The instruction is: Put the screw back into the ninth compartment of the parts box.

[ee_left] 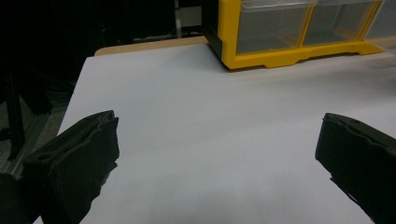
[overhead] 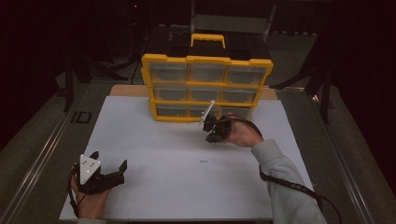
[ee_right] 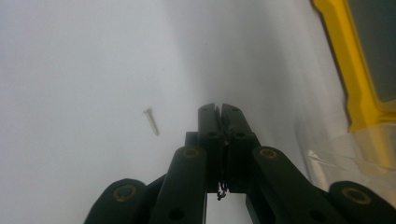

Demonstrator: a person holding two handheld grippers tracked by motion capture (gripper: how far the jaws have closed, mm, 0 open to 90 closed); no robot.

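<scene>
The right tool [overhead: 211, 131] is held just in front of the bottom row of the yellow drawer organizer [overhead: 206, 87], above the white bench [overhead: 154, 140]. In the right gripper view its 2 black jaws stand pressed together, tip against tip, with nothing visible between them [ee_right: 219, 109]. A small pale screw [ee_right: 151, 122] lies on the bench surface just to the left of those closed tips in that view, apart from them and not touched. At the right edge of the same view runs the organizer's yellow frame [ee_right: 348, 70], with a clear plastic drawer [ee_right: 355, 149] poking out below it, close beside the tool.

The left tool [overhead: 108, 176] rests low at the near left corner of the bench, well apart from the organizer. In the left gripper view its 2 jaws stand wide apart with only bare white bench between them [ee_left: 217, 154], holding nothing. The organizer's lower left corner [ee_left: 261, 56] shows at the far side of that view, with clear drawers set in its yellow frame.
</scene>
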